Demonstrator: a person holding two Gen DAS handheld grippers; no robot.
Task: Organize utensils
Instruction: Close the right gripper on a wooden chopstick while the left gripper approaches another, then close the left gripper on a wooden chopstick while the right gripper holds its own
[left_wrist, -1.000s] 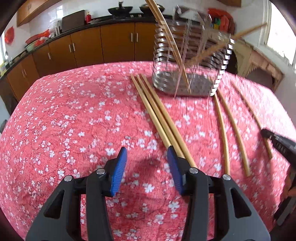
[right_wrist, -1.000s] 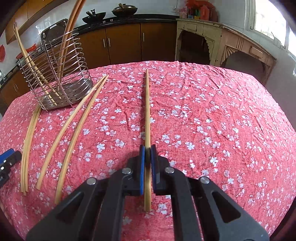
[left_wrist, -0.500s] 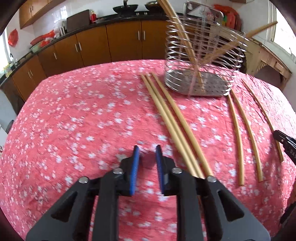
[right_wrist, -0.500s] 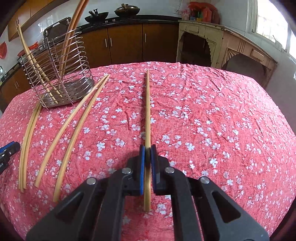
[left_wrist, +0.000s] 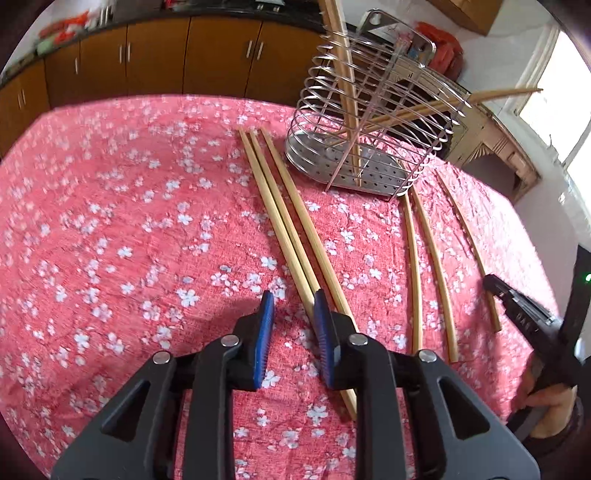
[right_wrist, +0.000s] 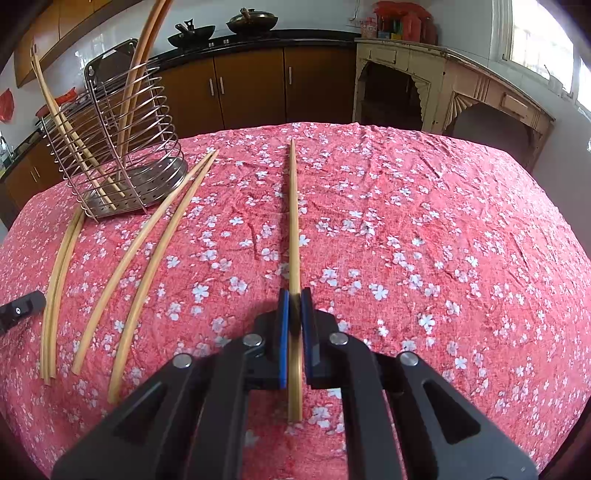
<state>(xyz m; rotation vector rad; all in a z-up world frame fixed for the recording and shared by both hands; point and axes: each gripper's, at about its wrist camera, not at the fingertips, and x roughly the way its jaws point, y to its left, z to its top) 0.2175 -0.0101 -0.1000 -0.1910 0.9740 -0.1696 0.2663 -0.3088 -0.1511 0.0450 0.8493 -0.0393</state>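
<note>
Left hand-held gripper (left_wrist: 293, 308) low over the surface (left_wrist: 110, 240), red cloth with white flowers. Its jaws, a narrow gap apart, have just been opening; one of three chopsticks (left_wrist: 284, 221) lying side by side runs into the gap, no pad seen pressing on it. Wire holder (left_wrist: 373, 147) stands beyond, sticks leaning inside. Three more chopsticks (left_wrist: 424, 266) lie further right. Right hand-held gripper (left_wrist: 496, 290) at the rightmost stick's near end.
</note>
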